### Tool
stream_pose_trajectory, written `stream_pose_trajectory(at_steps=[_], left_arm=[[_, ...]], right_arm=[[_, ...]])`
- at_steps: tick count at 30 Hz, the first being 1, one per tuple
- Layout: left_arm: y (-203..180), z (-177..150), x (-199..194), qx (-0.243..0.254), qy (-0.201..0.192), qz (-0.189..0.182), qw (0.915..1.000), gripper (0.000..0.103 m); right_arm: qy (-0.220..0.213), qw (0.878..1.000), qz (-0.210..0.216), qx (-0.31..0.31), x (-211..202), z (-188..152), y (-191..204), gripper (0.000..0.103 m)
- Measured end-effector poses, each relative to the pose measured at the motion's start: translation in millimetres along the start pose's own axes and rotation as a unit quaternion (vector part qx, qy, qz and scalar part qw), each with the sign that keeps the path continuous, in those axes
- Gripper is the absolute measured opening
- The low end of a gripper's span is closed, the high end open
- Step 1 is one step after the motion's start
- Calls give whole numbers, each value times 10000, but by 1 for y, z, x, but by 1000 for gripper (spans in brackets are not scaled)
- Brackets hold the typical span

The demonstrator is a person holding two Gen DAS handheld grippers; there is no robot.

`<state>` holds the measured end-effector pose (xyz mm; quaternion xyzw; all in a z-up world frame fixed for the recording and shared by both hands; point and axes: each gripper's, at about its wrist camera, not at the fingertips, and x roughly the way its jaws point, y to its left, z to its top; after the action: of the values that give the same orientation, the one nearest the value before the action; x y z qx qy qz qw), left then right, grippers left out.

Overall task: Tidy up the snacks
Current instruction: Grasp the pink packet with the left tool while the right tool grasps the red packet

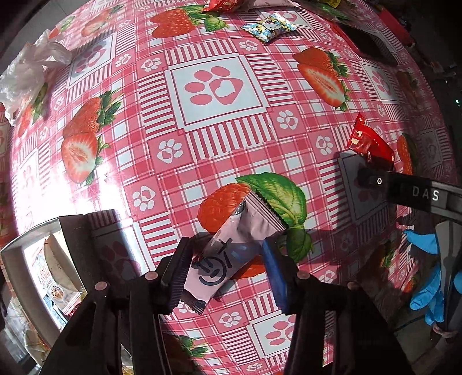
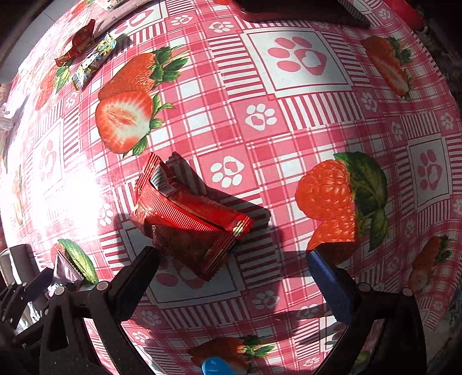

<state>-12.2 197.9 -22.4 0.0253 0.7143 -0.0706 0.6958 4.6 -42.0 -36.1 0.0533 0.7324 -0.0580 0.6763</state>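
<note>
My left gripper [image 1: 228, 268] is shut on a pale pink snack packet [image 1: 228, 251] with dark blue writing, held just above the strawberry tablecloth [image 1: 202, 138]. The same packet [image 2: 65, 266] shows at the lower left of the right wrist view, in the left gripper there. My right gripper [image 2: 234, 266] is open and empty, its fingers on either side of the near end of a red snack packet [image 2: 187, 219] lying on the cloth. That red packet [image 1: 371, 144] shows at the right in the left wrist view.
A box [image 1: 37, 259] holding snack packets sits at the lower left. A blue patterned packet [image 1: 270, 27] lies far ahead. A red candy [image 2: 78, 41] and a silver patterned packet [image 2: 93, 62] lie at the far left. A crumpled plastic bag [image 1: 29, 69] lies left.
</note>
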Motion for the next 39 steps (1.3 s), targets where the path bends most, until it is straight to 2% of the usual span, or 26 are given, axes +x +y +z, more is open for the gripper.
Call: stream_pose_trajectory(at_steps=[2,6,10,12,15,17,22,25,27,32,35,38,39], left_arm=[[4,-1,-1,66,-86,120,9999,71],[-1,1,-2,647,-215,479,9965,76],[-8,0,6,1248,-163,569,9904,79],[-17,-5,13,1402,-89,583,9884,81],[-32,-3,16,1374,-142,486,9892,82],[-34,-1,17,1312,-144,464,9902,82],[-47,-2,14,1186,-102,471,9918,82],[-50,0,14,1034,-80,425,9937,79],[-38,-3,13,921,-70,408,9949,77],[-30,-6,14,698,-40,439,9966,78],[-27,-8,16,635,-23,454,9969,83],[-25,-6,25,584,89,463,9972,96],[-26,-4,32,578,182,494,9969,103]], right_arm=[[-34,10000,-1,-15,-2,-3,-1,103],[7,9999,-7,-153,-5,-4,0,103],[176,9961,-89,-860,-5,2,11,103],[86,9905,-203,-1359,-8,2,21,103],[-86,9801,-339,-1955,-11,3,37,103],[-128,9767,-311,-2119,-11,5,43,103],[-98,9742,-203,-2246,-10,11,58,102],[-133,9730,-189,-2296,-13,11,66,92],[-166,9731,-189,-2291,-15,10,71,87],[-189,9746,-165,-2227,-18,7,67,84],[-153,9754,-150,-2193,-19,5,66,84],[58,9747,-136,-2231,-15,13,66,103],[123,9736,-201,-2270,-12,13,67,103]])
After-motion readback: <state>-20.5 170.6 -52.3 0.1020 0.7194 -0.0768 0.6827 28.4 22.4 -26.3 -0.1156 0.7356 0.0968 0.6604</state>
